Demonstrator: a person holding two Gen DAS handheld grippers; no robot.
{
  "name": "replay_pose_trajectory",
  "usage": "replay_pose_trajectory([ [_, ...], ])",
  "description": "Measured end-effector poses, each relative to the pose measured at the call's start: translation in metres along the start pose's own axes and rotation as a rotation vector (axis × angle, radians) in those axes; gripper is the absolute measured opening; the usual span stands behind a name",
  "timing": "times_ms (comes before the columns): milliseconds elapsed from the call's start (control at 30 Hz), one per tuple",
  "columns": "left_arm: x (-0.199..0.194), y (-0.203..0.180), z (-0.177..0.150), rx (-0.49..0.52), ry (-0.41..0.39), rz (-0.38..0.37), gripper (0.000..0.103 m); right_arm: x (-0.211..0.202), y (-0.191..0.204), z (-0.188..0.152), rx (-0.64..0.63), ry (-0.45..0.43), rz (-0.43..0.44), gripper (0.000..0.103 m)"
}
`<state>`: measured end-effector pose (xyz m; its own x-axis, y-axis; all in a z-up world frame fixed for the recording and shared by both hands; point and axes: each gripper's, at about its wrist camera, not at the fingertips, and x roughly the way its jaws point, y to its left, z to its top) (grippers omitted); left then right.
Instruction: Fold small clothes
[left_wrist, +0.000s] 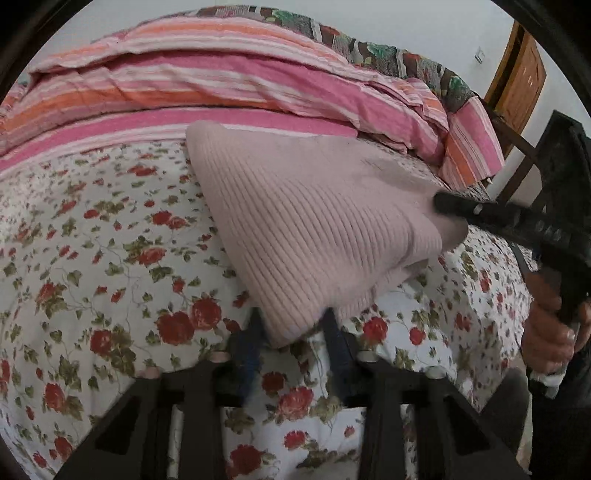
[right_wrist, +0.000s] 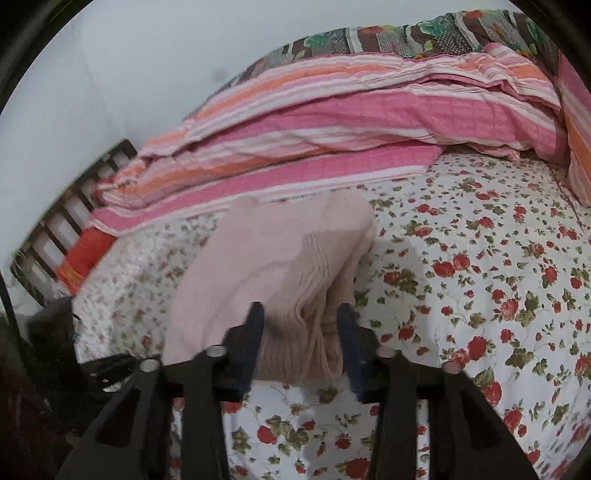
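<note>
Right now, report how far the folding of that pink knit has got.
Done: the pink knit garment already looks doubled over, its layers bunched at the right gripper. In hand: both the left gripper and the right one hold it, lifted above the floral sheet. Left: lay it flat and finish the fold.

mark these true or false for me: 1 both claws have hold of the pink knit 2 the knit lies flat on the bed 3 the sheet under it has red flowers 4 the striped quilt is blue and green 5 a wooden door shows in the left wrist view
1. True: the left claw and the right claw each grip the pink knit.
2. False: it is lifted and hangs between the claws above the sheet.
3. True: the floral sheet is white with red flowers.
4. False: the striped quilt is pink, orange and white.
5. True: the wooden door shows at upper right.
</note>
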<state>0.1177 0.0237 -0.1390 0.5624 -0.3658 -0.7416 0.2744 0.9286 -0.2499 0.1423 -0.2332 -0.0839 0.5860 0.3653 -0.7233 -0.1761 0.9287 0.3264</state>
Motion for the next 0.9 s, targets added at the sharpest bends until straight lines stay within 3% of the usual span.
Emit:
replay_pose_trajectory([
  [33, -0.004, 0.001, 0.002, -0.003, -0.019, -0.003, 0.019, 0.005, 0.001, -0.001, -0.002, 0.013, -0.002, 0.007],
  [167, -0.022, 0.023, 0.008, -0.056, -0.080, -0.039, 0.016, -0.006, 0.005, -0.004, -0.041, -0.079, -0.009, 0.005],
  [233, -0.020, 0.031, 0.009, -0.078, -0.066, -0.044, 0.016, -0.003, 0.002, -0.005, -0.021, -0.060, 0.020, 0.005],
  [367, -0.012, 0.036, 0.003, -0.105, -0.028, -0.072, 0.021, 0.022, 0.002, -0.017, -0.030, 0.034, -0.046, 0.005],
  [467, -0.019, 0.036, -0.004, -0.089, -0.022, -0.071, 0.025, 0.019, -0.001, -0.017, -0.014, 0.038, -0.015, 0.007],
  [633, -0.043, 0.052, -0.004, -0.116, -0.072, -0.039, 0.030, 0.001, -0.006, 0.000, -0.009, -0.051, 0.027, 0.021],
  [900, -0.025, 0.063, 0.057, -0.133, -0.112, 0.029, 0.033, 0.027, -0.006, 0.039, -0.015, -0.107, 0.016, 0.021],
])
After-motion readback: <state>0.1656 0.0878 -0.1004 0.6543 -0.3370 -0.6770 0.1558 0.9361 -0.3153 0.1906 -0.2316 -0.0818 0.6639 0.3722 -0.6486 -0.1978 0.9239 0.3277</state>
